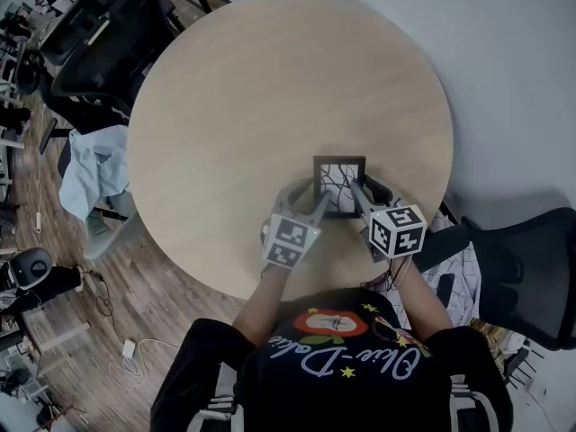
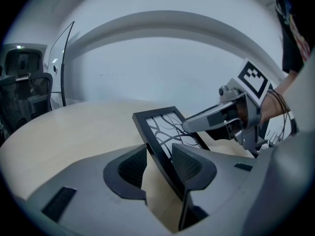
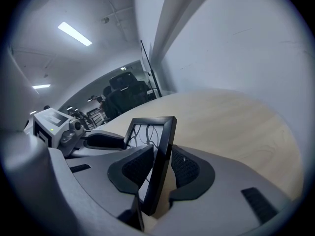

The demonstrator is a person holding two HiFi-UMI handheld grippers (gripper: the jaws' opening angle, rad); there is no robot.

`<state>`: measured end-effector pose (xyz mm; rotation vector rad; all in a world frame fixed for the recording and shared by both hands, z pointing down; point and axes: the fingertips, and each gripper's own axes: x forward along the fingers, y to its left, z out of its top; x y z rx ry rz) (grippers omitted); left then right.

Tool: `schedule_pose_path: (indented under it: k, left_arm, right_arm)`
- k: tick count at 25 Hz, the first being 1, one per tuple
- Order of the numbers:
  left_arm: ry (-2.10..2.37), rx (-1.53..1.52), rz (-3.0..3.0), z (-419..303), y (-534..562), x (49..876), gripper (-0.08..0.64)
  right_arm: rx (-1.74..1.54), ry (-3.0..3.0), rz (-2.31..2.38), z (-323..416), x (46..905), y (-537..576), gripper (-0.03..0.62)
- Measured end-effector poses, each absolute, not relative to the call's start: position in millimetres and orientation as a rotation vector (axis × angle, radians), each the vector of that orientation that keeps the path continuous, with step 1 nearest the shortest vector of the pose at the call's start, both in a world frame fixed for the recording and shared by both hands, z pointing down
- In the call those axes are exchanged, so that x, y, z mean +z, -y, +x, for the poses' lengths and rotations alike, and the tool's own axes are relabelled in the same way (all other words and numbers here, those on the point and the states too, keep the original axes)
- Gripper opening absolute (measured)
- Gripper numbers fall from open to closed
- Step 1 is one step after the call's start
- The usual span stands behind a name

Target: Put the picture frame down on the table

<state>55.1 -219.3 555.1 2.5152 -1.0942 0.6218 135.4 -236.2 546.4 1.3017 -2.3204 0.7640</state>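
A round, pale wood table [image 1: 270, 79] stands in an office, with dark chairs along its far left side and a grey floor to the right. Over the table's near part, a person holds a black frame [image 1: 339, 185] between two hand-held tools. The left gripper [image 1: 310, 203] is pinched on the frame's left side edge, the black strip slanting between its pads [image 2: 189, 167]. The right gripper [image 1: 364, 196] is pressed onto the right side edge, a pad on each face of the frame [image 3: 160, 156].

The frame [image 2: 165, 136] holds a branching line drawing. It is tilted, its top edge leaning away from the person and its lower edge nearest them. No view settles whether that lower edge touches the wood. The frame lies straight between the two tools, equally near each, with bare tabletop directly below. The put-down appears to need both hands sinking together to level the tilt before the jaws part.
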Motion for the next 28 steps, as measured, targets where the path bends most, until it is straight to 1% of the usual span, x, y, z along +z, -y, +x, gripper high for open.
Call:
schedule_pose_path:
  k: [14, 28]
  left_arm:
    - [1.097, 0.650, 2.495, 57, 226, 566, 0.141]
    - [1.090, 0.685, 2.498, 60, 232, 577, 0.141]
  right_arm:
    - [0.765, 2.272, 1.299, 139, 561, 244, 0.101]
    - [0.761, 2.205, 1.284, 141, 574, 251, 0.104]
